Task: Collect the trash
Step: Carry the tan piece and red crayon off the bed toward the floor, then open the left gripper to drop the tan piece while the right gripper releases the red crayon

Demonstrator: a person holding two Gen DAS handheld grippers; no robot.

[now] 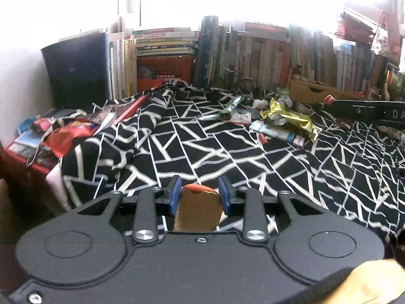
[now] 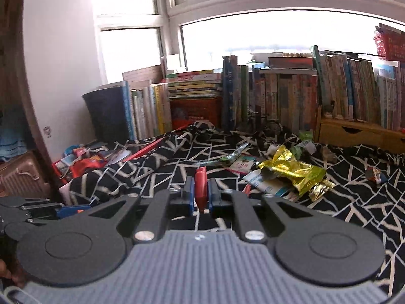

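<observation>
Two claws work here, and both are loaded. Nearest the lens, the left claw pinches a flat brown scrap with an orange edge between its blue pads, and the right claw is clamped tight on a thin red piece standing upright between its pads.

Beyond both claws, toward the books, lies the remaining trash, heaped around a crumpled gold foil wrapper. A white tube-like packet lies partly under the wrapper's near edge, a printed card sits just left of it, and green scraps lie behind it. A small wrapper lies well to its right.

With neither claw free, reaching for the wrapper risks dropping what is held. The red piece is gripped by a narrow edge and could twist out. Foil is slick and springy, and may slide on the cloth.

Under it all is a rumpled black cloth with white lines, whose folds could hide small scraps. Left of the wrapper, magazines and red packets pile at the cloth's edge. Behind it stand rows of books, a wooden drawer box and bright windows.
</observation>
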